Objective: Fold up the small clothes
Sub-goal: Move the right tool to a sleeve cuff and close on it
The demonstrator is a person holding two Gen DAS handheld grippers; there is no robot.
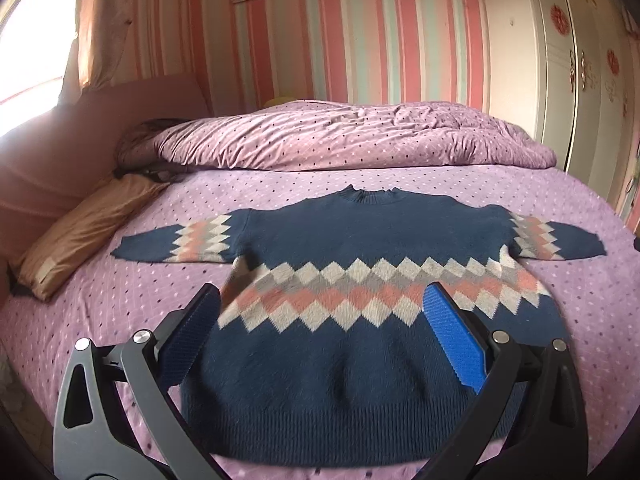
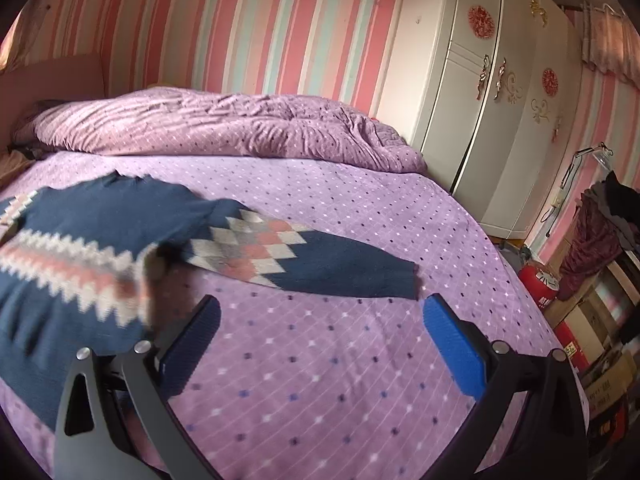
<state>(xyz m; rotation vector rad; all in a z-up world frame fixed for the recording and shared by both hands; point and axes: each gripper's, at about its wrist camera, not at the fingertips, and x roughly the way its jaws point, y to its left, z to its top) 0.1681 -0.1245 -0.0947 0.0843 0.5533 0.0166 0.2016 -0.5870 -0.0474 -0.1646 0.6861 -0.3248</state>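
A small navy sweater [image 1: 360,240] with a pink, grey and white diamond band lies flat on the purple bed, sleeves spread to both sides, hem nearest me. My left gripper [image 1: 320,304] is open and empty, hovering above the sweater's lower body. In the right wrist view the sweater [image 2: 100,216] lies at the left, with its right sleeve [image 2: 320,264] stretched out just beyond my right gripper [image 2: 320,308]. That gripper is open and empty above bare sheet.
The purple dotted bed sheet [image 2: 360,380] covers the bed. A rumpled purple duvet [image 1: 340,136] lies at the back, a tan pillow [image 1: 80,232] at the left. A white wardrobe [image 2: 500,120] and cluttered boxes [image 2: 600,360] stand past the bed's right edge.
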